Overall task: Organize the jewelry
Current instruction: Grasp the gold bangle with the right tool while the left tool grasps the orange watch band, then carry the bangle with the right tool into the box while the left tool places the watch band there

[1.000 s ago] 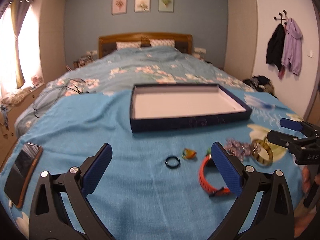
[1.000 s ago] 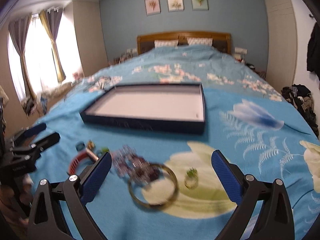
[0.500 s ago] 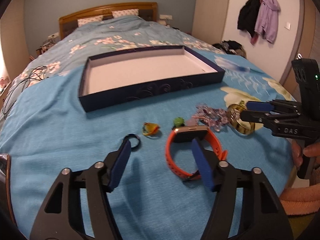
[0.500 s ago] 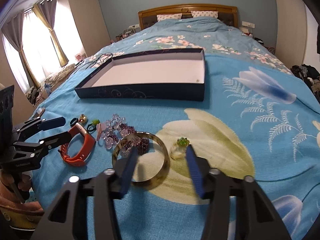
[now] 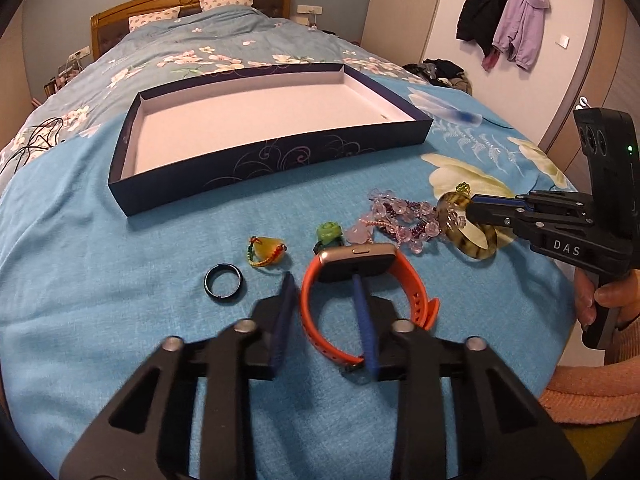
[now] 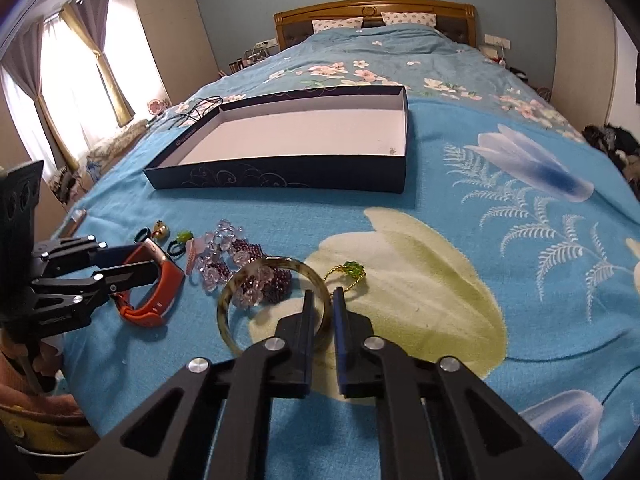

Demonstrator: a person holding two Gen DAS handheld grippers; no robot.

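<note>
A dark blue tray (image 5: 280, 152) with a white floor lies empty on the bed; it also shows in the right wrist view (image 6: 280, 178). My left gripper (image 5: 322, 280) straddles the near side of an orange watch band (image 5: 412, 280), one finger inside the loop, jaws partly closed. My right gripper (image 6: 322, 294) is nearly shut around the rim of a brown bangle (image 6: 228, 304). Between them lie a purple bead bracelet (image 5: 404, 220), a green pendant (image 5: 329, 232), a yellow pendant (image 5: 266, 250), a black ring (image 5: 223, 282) and a green-stone ring (image 6: 352, 270).
Blue flowered blanket (image 6: 480, 240) covers the bed. Wooden headboard (image 6: 376, 10) and pillows at the far end. Cables (image 5: 36, 140) lie at the left. Coats (image 5: 504, 20) hang on the right wall. Curtained window (image 6: 72, 80) to the left.
Both grippers came down to the jewelry and closed in. The left moved onto the orange watch band, the right onto the bangle's rim.
</note>
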